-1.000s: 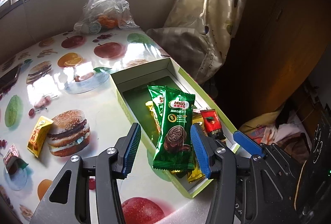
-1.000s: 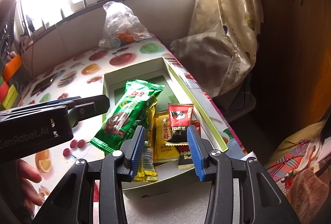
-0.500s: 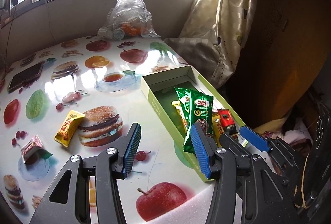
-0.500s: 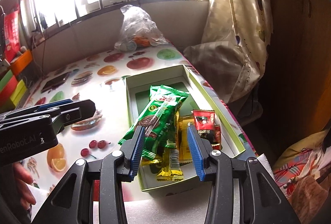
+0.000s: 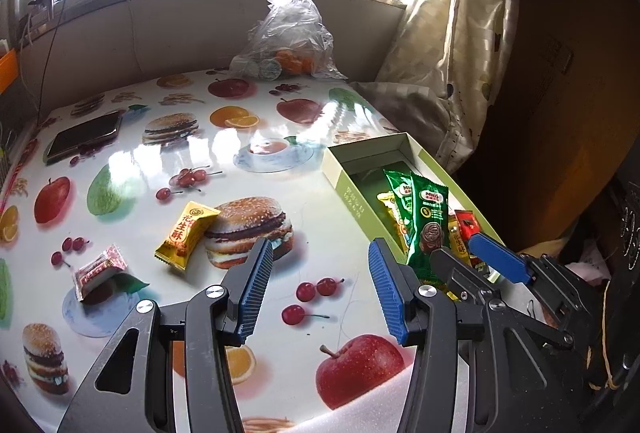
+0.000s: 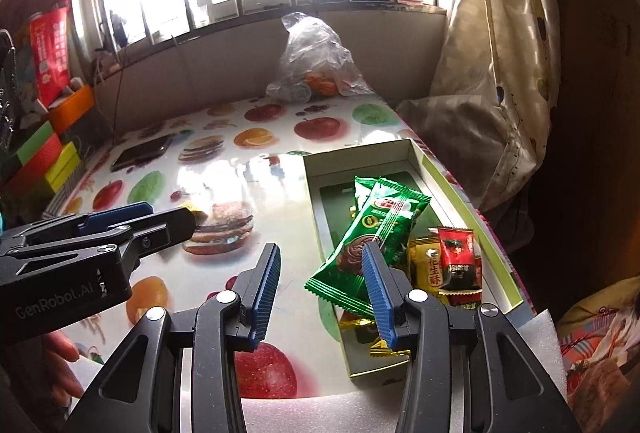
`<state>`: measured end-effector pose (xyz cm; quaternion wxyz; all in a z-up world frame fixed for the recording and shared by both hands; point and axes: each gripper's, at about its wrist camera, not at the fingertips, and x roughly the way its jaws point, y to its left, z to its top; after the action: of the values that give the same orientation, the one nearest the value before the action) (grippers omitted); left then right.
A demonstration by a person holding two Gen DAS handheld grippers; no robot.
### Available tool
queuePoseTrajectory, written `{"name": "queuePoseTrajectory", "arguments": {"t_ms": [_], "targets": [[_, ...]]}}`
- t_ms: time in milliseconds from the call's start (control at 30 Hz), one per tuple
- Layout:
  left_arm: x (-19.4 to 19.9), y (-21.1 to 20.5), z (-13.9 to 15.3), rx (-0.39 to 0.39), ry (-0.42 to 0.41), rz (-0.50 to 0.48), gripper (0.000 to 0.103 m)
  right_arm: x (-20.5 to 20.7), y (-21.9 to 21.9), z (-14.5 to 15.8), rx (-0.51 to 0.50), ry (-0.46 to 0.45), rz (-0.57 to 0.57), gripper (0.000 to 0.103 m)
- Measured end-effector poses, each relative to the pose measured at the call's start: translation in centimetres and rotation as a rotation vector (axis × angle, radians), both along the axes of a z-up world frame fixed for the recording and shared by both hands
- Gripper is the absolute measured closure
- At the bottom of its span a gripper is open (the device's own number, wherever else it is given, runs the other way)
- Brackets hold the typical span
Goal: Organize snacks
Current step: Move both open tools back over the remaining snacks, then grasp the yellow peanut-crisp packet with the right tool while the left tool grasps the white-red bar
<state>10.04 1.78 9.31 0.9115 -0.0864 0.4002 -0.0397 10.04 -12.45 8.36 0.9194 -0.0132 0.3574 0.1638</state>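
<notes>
- Your left gripper (image 5: 320,285) and right gripper (image 6: 322,283) both stand about half open, nothing between the pads.
- The yellow packet (image 5: 187,235) and red packet (image 5: 100,270) lie loose on the table (image 5: 280,137), left of the box (image 5: 348,189).
- Both are likely light, crinkly and slippery; pinch the yellow one across its padded middle.

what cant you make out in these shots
- Clear bag, both views: crinkled glare blurs its contents; only something orange shows.
- Box, right wrist view: green packets cover the snacks beneath; the right gripper's finger hides more.
- Red packet, left wrist view: print too small to read.
- Phone, left wrist view: screen dark.
</notes>
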Motion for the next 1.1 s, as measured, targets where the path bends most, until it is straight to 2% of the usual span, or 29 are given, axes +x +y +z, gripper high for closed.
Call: {"name": "queuePoseTrajectory", "arguments": {"t_ms": [267, 733, 1000, 1100], "targets": [[-1.1, 2.8, -0.3, 0.029, -0.010, 0.064, 0.052, 0.1, 2.9, 0.0, -0.001, 0.005, 0.076, 0.061], [-2.2, 9.7, -1.8, 0.031, 0.009, 0.166, 0.052, 1.6, 8.6, -1.3, -0.023, 0.039, 0.203, 0.061], [-2.5, 14.4, -3.7, 0.059, 0.057, 0.250, 0.052, 3.4, 11.6, -2.5, -0.041, 0.085, 0.246, 0.056], [-2.4, 16.0, -4.6, 0.045, 0.074, 0.273, 0.052, 4.0, 13.1, -3.0, -0.036, 0.100, 0.263, 0.056]]}}
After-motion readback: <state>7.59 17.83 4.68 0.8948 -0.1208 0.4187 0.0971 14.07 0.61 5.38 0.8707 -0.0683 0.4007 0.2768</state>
